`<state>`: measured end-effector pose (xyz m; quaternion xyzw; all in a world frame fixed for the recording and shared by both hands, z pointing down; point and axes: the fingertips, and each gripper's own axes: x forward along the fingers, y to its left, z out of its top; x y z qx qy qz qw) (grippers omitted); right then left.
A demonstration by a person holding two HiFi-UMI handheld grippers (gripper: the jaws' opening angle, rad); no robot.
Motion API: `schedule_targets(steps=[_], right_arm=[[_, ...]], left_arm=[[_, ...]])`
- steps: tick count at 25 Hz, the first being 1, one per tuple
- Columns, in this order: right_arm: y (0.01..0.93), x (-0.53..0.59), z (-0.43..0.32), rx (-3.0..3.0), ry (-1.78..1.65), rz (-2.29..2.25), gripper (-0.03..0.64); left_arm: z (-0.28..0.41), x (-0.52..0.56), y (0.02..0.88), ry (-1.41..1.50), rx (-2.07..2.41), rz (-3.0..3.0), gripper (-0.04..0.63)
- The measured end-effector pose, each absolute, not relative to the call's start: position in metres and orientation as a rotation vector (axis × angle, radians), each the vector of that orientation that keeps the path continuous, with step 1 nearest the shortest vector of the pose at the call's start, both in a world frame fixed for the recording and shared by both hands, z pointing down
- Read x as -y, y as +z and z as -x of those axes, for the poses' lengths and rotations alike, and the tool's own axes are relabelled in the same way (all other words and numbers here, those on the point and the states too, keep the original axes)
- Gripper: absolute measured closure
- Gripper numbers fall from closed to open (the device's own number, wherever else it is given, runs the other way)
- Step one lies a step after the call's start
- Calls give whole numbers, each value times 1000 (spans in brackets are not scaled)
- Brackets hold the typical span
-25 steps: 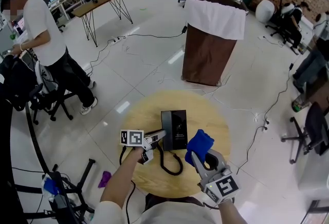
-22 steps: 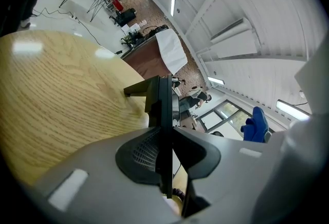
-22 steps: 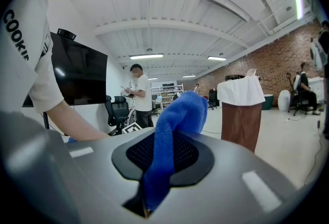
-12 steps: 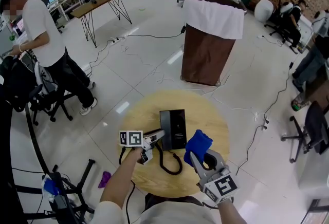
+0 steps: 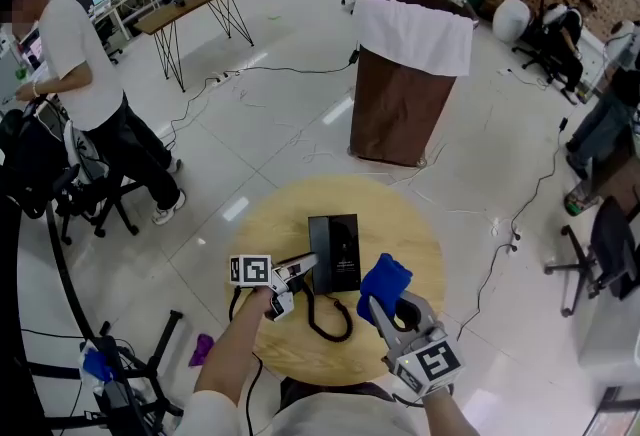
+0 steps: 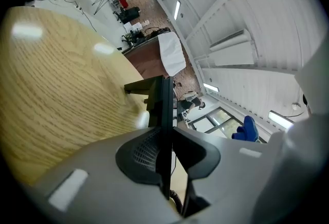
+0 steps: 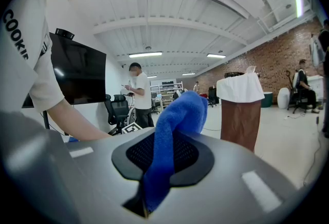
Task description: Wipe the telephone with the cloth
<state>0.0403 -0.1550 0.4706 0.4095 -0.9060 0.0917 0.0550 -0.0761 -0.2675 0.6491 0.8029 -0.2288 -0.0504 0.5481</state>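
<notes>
A black telephone lies on the round wooden table, and its black cord loops toward me. My left gripper is at the phone's left edge. In the left gripper view the phone's thin black edge runs between the jaws of the left gripper, which are closing with both pads against it. My right gripper sits just right of the phone, raised off the table. It is shut on a blue cloth. The cloth stands up out of the right gripper.
A brown bin with a white liner stands beyond the table. A person stands at the left beside black office chairs. Cables trail over the white floor. A purple scrap lies by the table's left side.
Both grippers, the telephone and the cloth stay where they were. The person at the left has shifted slightly.
</notes>
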Motion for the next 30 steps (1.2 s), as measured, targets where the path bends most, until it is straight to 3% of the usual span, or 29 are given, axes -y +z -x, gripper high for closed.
schedule_targets(steps=[15,24,30], right_arm=[[466,153,-37,2764,277,-1255,555],[447,135,-26,2791,237,-1250,555],[428,103,-11,2806,171,-1257,555]], left_arm=[[104,280,643,-35,875,-2013,503],[91,235,549,-40,1025,-2292,595],[75,175,475,-118,1039,-2474,595]])
